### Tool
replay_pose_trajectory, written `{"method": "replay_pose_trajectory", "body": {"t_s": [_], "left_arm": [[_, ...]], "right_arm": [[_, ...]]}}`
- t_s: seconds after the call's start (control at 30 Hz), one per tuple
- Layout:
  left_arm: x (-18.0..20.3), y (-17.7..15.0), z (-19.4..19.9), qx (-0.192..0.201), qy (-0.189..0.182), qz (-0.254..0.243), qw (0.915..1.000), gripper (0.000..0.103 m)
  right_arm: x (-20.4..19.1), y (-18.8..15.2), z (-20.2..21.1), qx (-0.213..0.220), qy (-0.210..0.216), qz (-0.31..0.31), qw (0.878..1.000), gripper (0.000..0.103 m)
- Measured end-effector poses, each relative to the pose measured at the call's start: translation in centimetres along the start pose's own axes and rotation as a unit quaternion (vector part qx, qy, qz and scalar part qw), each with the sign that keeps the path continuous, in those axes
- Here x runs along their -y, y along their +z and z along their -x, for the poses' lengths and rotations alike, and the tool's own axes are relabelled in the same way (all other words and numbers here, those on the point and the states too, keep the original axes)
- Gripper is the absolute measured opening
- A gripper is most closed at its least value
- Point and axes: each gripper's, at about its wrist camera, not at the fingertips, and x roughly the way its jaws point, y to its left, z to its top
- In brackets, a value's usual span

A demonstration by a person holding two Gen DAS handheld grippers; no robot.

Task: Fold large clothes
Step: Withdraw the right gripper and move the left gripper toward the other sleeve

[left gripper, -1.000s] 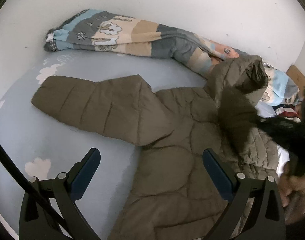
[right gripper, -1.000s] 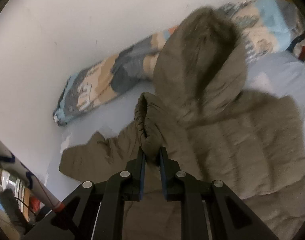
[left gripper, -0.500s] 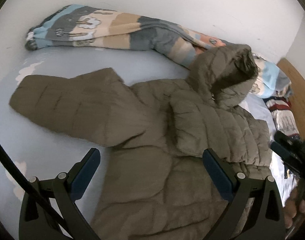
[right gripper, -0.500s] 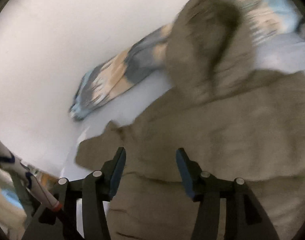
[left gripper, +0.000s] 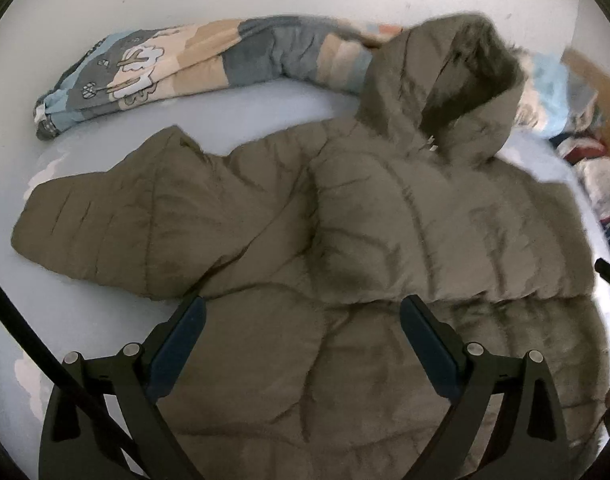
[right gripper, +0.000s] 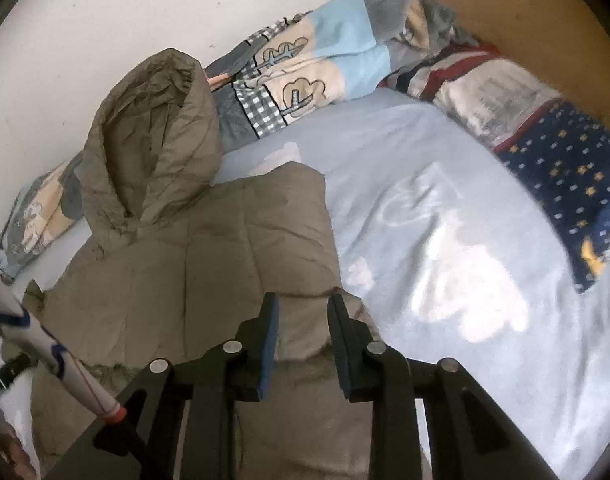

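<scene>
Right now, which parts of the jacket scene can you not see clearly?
- jacket hem: left wrist view, cut off by the bottom edge and left gripper.
- Folded-in sleeve: both views, cuff not visible.
- quilt: hidden behind the hood.

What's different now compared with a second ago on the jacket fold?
The right hand-held gripper let go of the jacket sleeve, which now lies folded across the jacket chest. Its jaws have just been closing again, with jacket fabric showing between them but not pinched. The left hand-held gripper stayed open over the jacket. The other sleeve and hood are unchanged.
</scene>
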Motion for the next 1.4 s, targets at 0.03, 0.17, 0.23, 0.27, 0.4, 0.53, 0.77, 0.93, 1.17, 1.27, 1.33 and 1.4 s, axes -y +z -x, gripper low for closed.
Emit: {"method": "replay_pose_trajectory", "body": {"t_s": [0.03,0.17,0.23,0.27,0.4,0.53,0.77,0.93,1.17,1.27,1.33,1.4], "left_arm": [[-0.1,-0.1,-0.5,-0.008,0.004,0.0,1.0,0.097],[-0.4,-0.7,-2.3,-0.045,0.005,0.001,0.999,0.097],[-0.4,-0.8,-2.2,-0.047,0.003,0.0,0.9989,0.097],[-0.4,-0.7,-1.9,-0.043,0.002,-0.001,0.9991,0.097],[0.0,-0.2,0.6,-0.009,-0.011,-0.009,0.9999,0.097],[0.7,-0.3,1.8,0.002,-0.024,-0.024,0.9994,0.097],[0.6,-1.2,1.0,-0.01,-0.012,-0.033,0.9993,0.097],[0.5,-1.5,0.3,-0.015,0.008,-0.046,0.9988,0.097],[-1.5,-0.9,0.2,-0.011,0.022,-0.034,0.9991,0.097],[-3.3,-0.4,0.4,-0.009,0.022,-0.012,0.9996,0.097],[-4.9,0.1,0.6,-0.008,0.023,0.004,0.9997,0.097],[-6.4,0.4,0.8,-0.007,0.025,0.021,0.9994,0.097]], "right_arm": [[0.1,-0.2,-0.5,-0.006,-0.003,0.011,1.0,0.027],[-0.9,-2.2,-3.8,-0.056,-0.009,0.041,0.998,0.028],[-0.8,-2.6,-4.0,-0.066,-0.014,0.045,0.997,0.028],[-1.1,-2.4,-3.7,-0.067,-0.019,0.047,0.996,0.028],[-2.5,-2.0,-0.7,-0.039,-0.001,0.035,0.999,0.028],[-5.8,-2.8,1.5,-0.027,0.032,0.06,0.997,0.042],[-10.8,-5.1,2.9,-0.052,0.077,0.101,0.991,0.048],[-11.5,-5.8,2.0,-0.071,0.061,0.108,0.99,0.054],[-10.5,-6.3,1.3,-0.094,0.051,0.098,0.989,0.055],[-10.7,-6.3,1.6,-0.088,0.053,0.108,0.989,0.055],[-10.9,-6.2,1.8,-0.085,0.056,0.113,0.988,0.055],[-11.1,-6.2,1.9,-0.086,0.059,0.114,0.988,0.055]]}}
